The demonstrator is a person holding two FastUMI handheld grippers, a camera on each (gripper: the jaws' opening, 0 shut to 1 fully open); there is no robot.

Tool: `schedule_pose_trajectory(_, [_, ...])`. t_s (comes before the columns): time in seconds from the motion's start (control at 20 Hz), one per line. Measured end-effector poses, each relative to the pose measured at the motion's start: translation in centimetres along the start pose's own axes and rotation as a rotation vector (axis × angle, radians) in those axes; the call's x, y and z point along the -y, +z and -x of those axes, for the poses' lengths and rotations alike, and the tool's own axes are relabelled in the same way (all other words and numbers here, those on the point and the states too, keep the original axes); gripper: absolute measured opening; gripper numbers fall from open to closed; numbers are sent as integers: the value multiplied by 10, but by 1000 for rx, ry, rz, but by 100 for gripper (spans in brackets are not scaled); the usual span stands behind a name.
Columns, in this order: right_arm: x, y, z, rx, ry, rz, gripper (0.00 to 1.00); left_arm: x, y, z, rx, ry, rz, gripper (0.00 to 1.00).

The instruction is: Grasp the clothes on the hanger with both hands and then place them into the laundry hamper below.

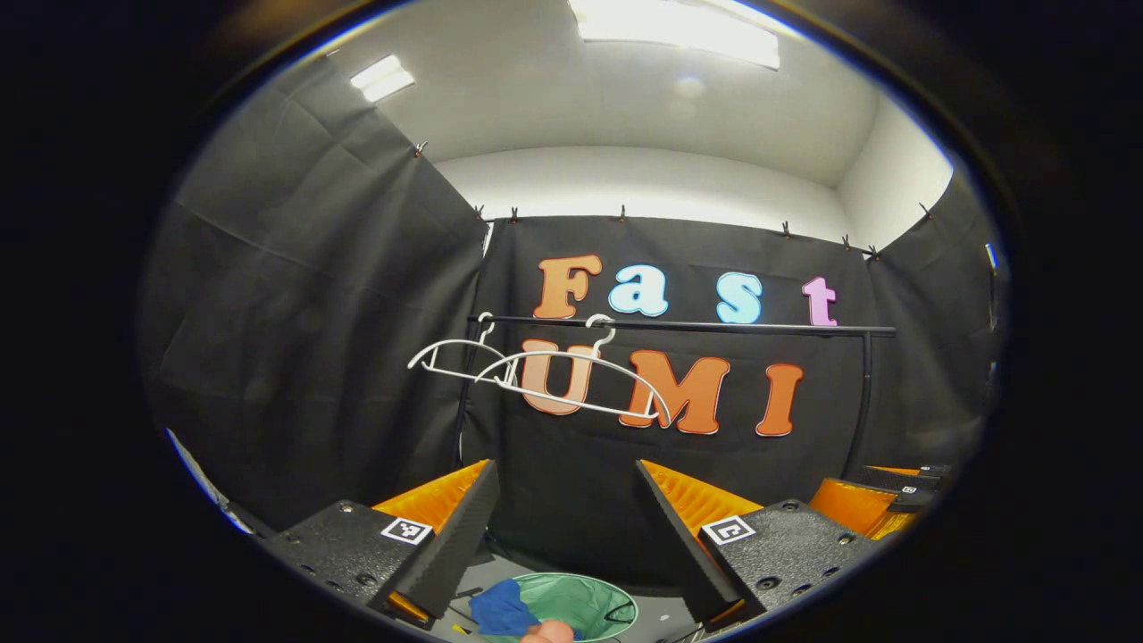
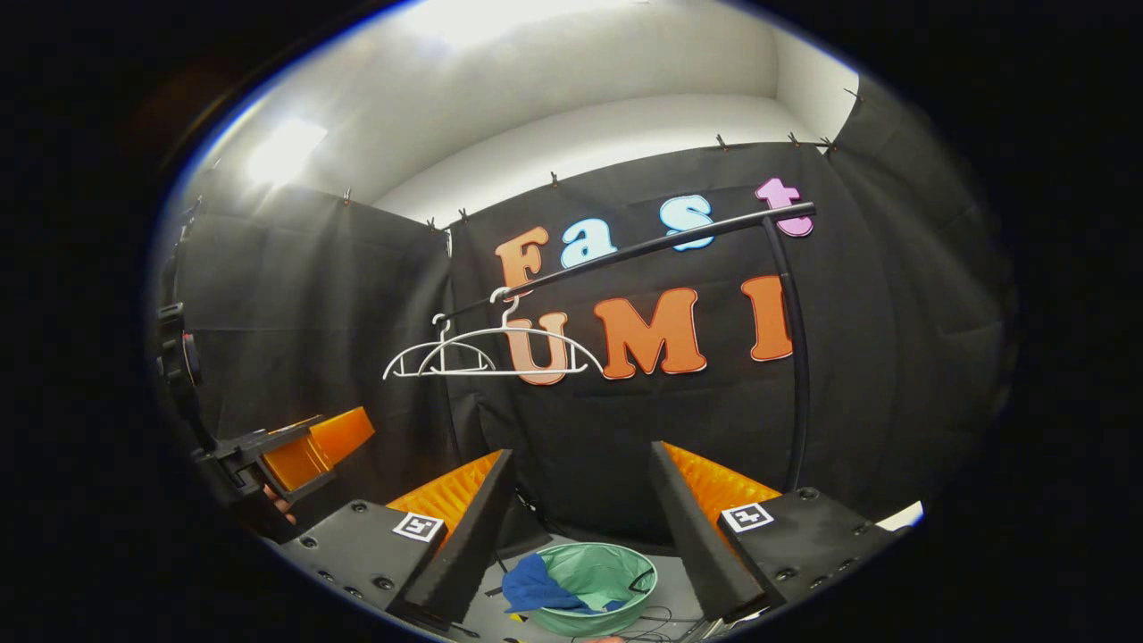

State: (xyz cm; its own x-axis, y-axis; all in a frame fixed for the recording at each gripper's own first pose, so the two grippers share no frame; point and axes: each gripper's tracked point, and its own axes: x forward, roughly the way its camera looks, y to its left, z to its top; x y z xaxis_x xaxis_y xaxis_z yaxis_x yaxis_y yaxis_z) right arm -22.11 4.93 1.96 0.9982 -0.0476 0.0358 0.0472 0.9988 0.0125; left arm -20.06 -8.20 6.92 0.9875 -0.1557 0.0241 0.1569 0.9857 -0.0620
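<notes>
Two bare white hangers (image 1: 536,371) (image 2: 493,353) hang on the black rail (image 1: 714,327) (image 2: 643,247). Low on the floor stands a green hamper (image 1: 580,605) (image 2: 596,585), and a blue garment (image 1: 502,609) (image 2: 534,585) drapes over its left rim. My left gripper (image 1: 567,478) is open, well above the hamper, with nothing between its fingers. My right gripper (image 2: 580,460) is open too and holds nothing. In the right gripper view the left gripper (image 2: 304,451) shows at the far left; in the left gripper view the right gripper (image 1: 884,500) shows at the lower right.
The rail's black upright post (image 1: 862,402) (image 2: 793,357) stands at the right. Black cloth walls close the booth on three sides. Cables (image 2: 656,616) lie on the grey floor by the hamper.
</notes>
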Motion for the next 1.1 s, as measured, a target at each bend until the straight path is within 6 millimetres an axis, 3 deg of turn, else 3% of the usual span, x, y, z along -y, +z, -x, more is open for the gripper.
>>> schedule_pose_trajectory(0.05, [0,0,0,-1,1,1,97,-2,0,1,1,1,0,95])
schedule_pose_trajectory(0.2, [-3,0,1,0,2,2,97,-3,1,3,1,4,2,95])
schedule_pose_trajectory(0.25, [-3,0,2,-1,2,3,88,-4,1,3,0,6,3,92])
schedule_pose_trajectory(0.3, [-3,0,2,-1,3,4,97,-5,0,3,-1,7,5,95])
schedule_pose_trajectory(0.35, [-4,0,3,-1,3,4,98,-6,0,4,-2,7,5,95])
schedule_pose_trajectory(0.4, [-5,0,3,-2,4,5,88,-7,1,4,-1,9,3,95])
schedule_pose_trajectory(0.45, [-6,-1,4,-3,5,5,98,-8,1,4,0,9,1,95])
schedule_pose_trajectory(0.5, [-7,-1,4,-3,6,5,98,-8,1,5,1,9,0,92])
schedule_pose_trajectory(0.6, [-9,-1,4,-2,6,8,98,-8,2,6,4,6,3,95])
schedule_pose_trajectory(0.65, [-9,-2,3,-4,8,12,88,-10,3,6,7,8,4,95])
schedule_pose_trajectory(0.7, [-11,-2,3,-5,9,15,98,-11,4,5,7,10,6,95])
schedule_pose_trajectory(1.1, [-18,-3,4,-7,16,19,97,-18,6,5,8,13,4,95])
